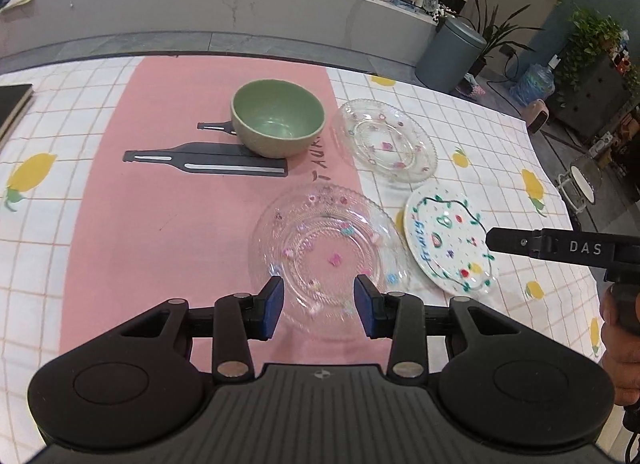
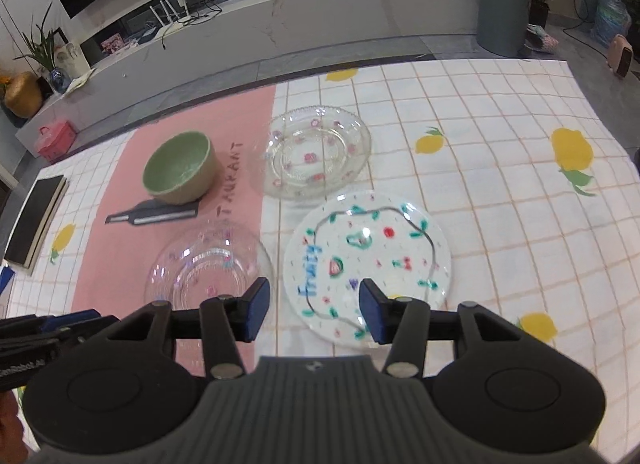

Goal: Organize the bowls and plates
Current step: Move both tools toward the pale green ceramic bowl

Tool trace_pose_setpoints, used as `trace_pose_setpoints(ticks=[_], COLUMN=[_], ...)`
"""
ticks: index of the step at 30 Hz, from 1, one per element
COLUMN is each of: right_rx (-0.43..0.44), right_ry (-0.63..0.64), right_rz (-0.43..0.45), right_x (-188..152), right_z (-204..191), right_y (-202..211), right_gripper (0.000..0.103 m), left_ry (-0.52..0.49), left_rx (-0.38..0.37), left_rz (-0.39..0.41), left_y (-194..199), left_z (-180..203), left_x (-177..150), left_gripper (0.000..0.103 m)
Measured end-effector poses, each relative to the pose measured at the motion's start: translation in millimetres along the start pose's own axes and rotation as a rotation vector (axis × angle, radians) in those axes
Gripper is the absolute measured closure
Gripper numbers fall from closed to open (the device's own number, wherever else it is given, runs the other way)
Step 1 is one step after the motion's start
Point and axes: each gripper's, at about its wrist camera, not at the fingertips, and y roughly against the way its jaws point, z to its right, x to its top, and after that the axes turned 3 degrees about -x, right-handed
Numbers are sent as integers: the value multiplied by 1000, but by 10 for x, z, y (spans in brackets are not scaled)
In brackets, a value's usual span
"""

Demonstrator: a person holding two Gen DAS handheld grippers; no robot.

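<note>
A green bowl [image 1: 277,123] [image 2: 181,167] stands on the pink placemat [image 1: 168,200] over its printed cutlery. Two clear glass plates with small flowers lie nearby: the far glass plate [image 1: 384,140] [image 2: 316,152] on the checked cloth, the near glass plate [image 1: 326,248] [image 2: 208,264] at the mat's edge. A white painted plate [image 1: 448,240] [image 2: 366,260] lies to the right of it. My left gripper [image 1: 319,304] is open above the near glass plate's front rim. My right gripper [image 2: 313,306] hovers open over the painted plate's near edge; its body [image 1: 560,248] shows at the right.
A dark book [image 2: 36,220] lies at the table's left edge. The lemon-print checked cloth [image 2: 500,184] covers the table. Beyond the far edge are a long counter, a grey bin [image 1: 450,52], plants and a small pink item on the floor.
</note>
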Motion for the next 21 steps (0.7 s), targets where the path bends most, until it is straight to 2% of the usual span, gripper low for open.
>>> trace_pose_setpoints(ticks=[12, 17, 21], right_rx=[12, 56, 80], right_ry=[38, 5, -15], right_rz=[-43, -3, -2], right_x=[207, 394, 545], right_z=[-256, -347, -439], right_y=[-563, -668, -781], right_gripper=[53, 53, 53], left_ry=[36, 78, 159], left_rx=[-29, -26, -28], left_rz=[-45, 22, 74], left_y=[-435, -458, -436], left_z=[-241, -410, -594], left_x=[296, 464, 616], left_gripper=[59, 59, 59])
